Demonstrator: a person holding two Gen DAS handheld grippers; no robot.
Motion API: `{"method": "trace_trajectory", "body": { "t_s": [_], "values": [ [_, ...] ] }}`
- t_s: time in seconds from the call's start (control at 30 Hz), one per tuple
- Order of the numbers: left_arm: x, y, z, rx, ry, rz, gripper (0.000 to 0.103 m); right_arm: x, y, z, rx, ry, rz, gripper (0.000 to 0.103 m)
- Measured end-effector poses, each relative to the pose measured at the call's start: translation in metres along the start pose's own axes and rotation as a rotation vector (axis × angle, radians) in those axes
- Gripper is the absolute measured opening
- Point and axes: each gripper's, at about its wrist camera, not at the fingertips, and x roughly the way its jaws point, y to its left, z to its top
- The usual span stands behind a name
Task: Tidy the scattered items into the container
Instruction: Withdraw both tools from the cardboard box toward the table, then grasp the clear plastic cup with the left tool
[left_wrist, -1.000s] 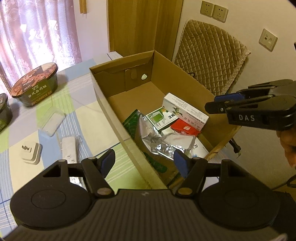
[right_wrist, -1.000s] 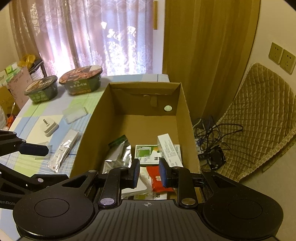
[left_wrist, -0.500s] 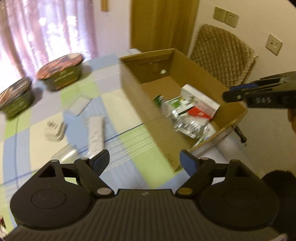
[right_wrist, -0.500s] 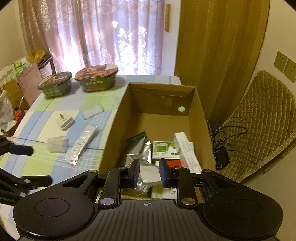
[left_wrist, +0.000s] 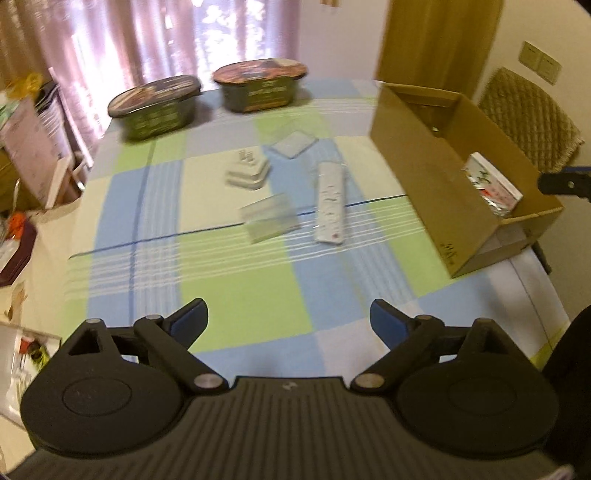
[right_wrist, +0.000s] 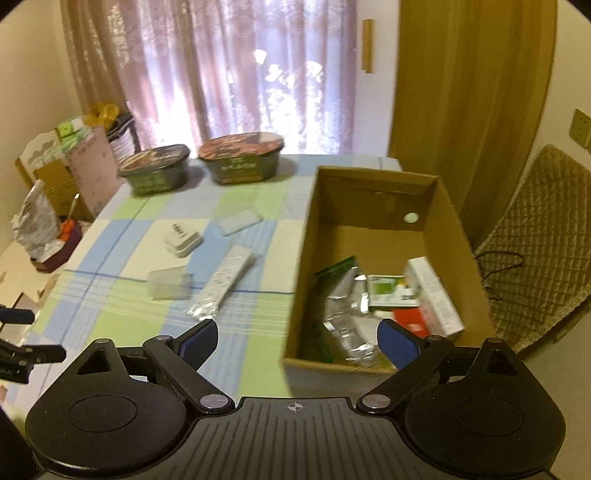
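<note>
Two noodle bowls (left_wrist: 155, 105) (left_wrist: 260, 85), one cardboard box (left_wrist: 424, 177).

Domestic room, likely a dining area. Indicated by: checked tablecloth (left_wrist: 240, 295) on table, sheer patterned curtains (right_wrist: 236, 74) over bright window, quilted chair cover (right_wrist: 535, 240), wall sockets (left_wrist: 540, 67), instant-noodle bowls (right_wrist: 242, 158), cluttered side shelf (right_wrist: 74, 147) beside the wall.

A quilted chair (right_wrist: 532, 236) stands beside gold curtains (right_wrist: 469, 92).
</note>
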Motion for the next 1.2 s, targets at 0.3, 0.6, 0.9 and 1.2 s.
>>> {"method": "trace_trajectory", "body": {
  "t_s": [0.3, 0.6, 0.9, 1.2],
  "values": [
    [-0.011, 0.023, -0.012, -0.015, -0.016, 0.021, 0.096, -0.001, 0.053, -0.003, -0.050, 0.023, 0.065, 0.098],
    [0.000, 0.031, -0.011, 0.041, -0.022, -0.005, 0.096, 0.021, 0.087, 0.002, -0.090, 0.043, 0.113, 0.098],
    [0.055, 0.044, 0.009, 0.122, -0.022, -0.050, 0.096, 0.090, 0.106, 0.017, -0.120, 0.085, 0.119, 0.098],
    [0.136, 0.073, 0.041, -0.083, -0.017, -0.092, 0.096, 0.183, 0.105, 0.012, -0.172, 0.147, 0.073, 0.098]
  ]
}}
